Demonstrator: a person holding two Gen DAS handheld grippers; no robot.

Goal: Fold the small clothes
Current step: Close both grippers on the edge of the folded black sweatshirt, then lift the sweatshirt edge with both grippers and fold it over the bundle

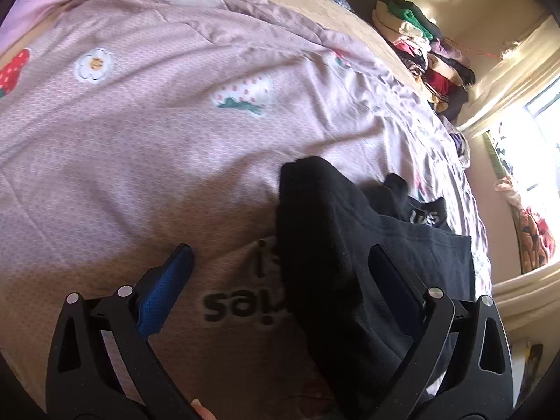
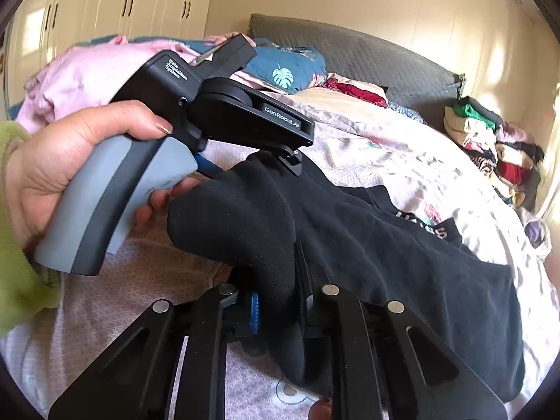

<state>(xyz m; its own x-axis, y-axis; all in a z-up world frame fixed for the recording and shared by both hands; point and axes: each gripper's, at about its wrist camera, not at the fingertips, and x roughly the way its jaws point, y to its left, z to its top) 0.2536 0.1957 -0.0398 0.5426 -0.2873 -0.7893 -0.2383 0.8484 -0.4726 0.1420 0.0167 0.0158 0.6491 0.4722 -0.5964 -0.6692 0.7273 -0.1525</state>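
A black garment (image 1: 336, 245) with white lettering lies bunched on the pink bedspread (image 1: 140, 133). My left gripper (image 1: 280, 262) is open, its jaws wide apart, with a fold of the black cloth lying between them against the right finger. In the right wrist view the black garment (image 2: 367, 245) drapes over my right gripper (image 2: 280, 301), which is shut on a fold of it. The left gripper's body (image 2: 217, 112), held by a hand, hovers over the far end of the cloth.
A stack of folded clothes (image 1: 427, 59) sits at the bed's far right; it also shows in the right wrist view (image 2: 490, 140). Pillows and pink bedding (image 2: 105, 70) lie by the grey headboard (image 2: 367, 59). A bright window (image 1: 539, 140) is on the right.
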